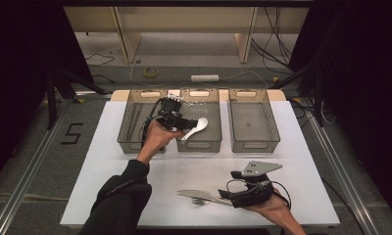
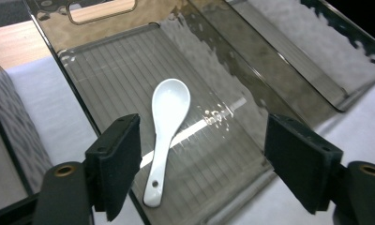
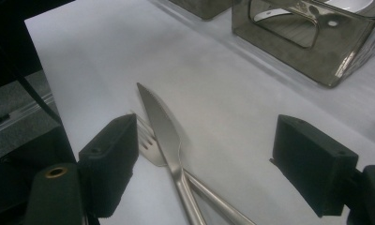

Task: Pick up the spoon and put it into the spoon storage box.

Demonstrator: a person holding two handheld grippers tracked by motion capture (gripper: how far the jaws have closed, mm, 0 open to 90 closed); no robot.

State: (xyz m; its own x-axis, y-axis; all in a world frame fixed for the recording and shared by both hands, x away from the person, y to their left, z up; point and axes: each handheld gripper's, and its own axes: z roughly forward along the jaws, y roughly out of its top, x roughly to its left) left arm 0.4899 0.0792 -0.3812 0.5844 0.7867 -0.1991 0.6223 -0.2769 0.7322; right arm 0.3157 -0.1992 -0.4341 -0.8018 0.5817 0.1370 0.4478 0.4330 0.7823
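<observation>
A white table (image 1: 292, 147) is carrying three smoky plastic bins, and cutlery is being sorted into them. The left gripper (image 2: 202, 154) is hovering over the middle bin (image 1: 213, 142), jaws apart, a white spoon (image 2: 166, 136) lying free inside. The right gripper (image 3: 204, 164), jaws apart, is facing a knife (image 3: 164, 131) crossing a fork (image 3: 146, 143); closing on one looks next.

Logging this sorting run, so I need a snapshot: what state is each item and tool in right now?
White ceramic spoon: lying loose in the middle bin, released.
Middle smoked-plastic bin: upright, holds the spoon.
Left bin: upright, contents unclear.
Right bin: upright, looks empty.
Steel knife: flat on the table, crossing over the fork.
Steel fork: under the knife.
Left tool: open.
Right tool: open, holding nothing.
</observation>
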